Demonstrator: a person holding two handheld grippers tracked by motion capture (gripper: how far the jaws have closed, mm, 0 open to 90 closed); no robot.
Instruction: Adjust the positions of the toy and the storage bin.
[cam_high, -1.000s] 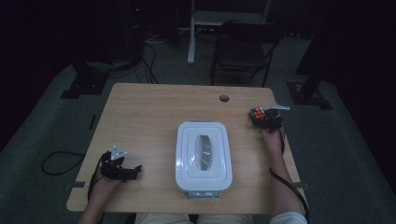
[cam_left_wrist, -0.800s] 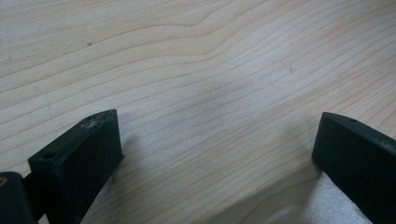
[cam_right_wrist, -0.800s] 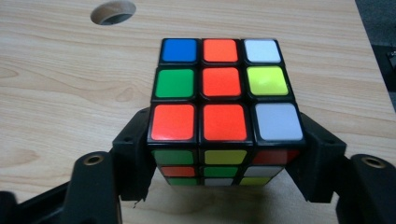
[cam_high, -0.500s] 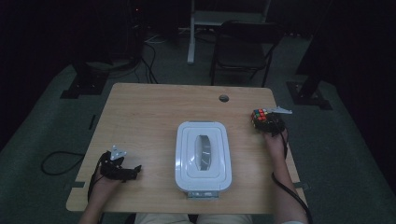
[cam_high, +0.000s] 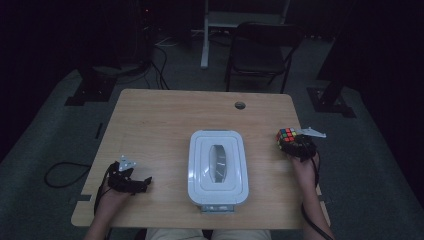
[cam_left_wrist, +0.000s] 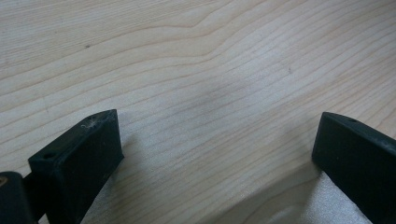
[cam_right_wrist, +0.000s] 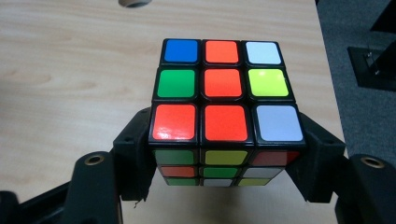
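While my right gripper (cam_right_wrist: 224, 154) clamps one cube (cam_right_wrist: 223, 91) above the table's (cam_high: 165, 125) right edge, my left gripper (cam_left_wrist: 215, 154) rests wide open on bare wood. Between them sits one white lidded box (cam_high: 218, 167), rounded plastic. Beyond: one dark chair (cam_high: 260, 55), grey carpet.

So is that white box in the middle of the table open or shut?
Shut. In the high view the lid lies flat across the white box, edges lined up all round, with no gap showing.
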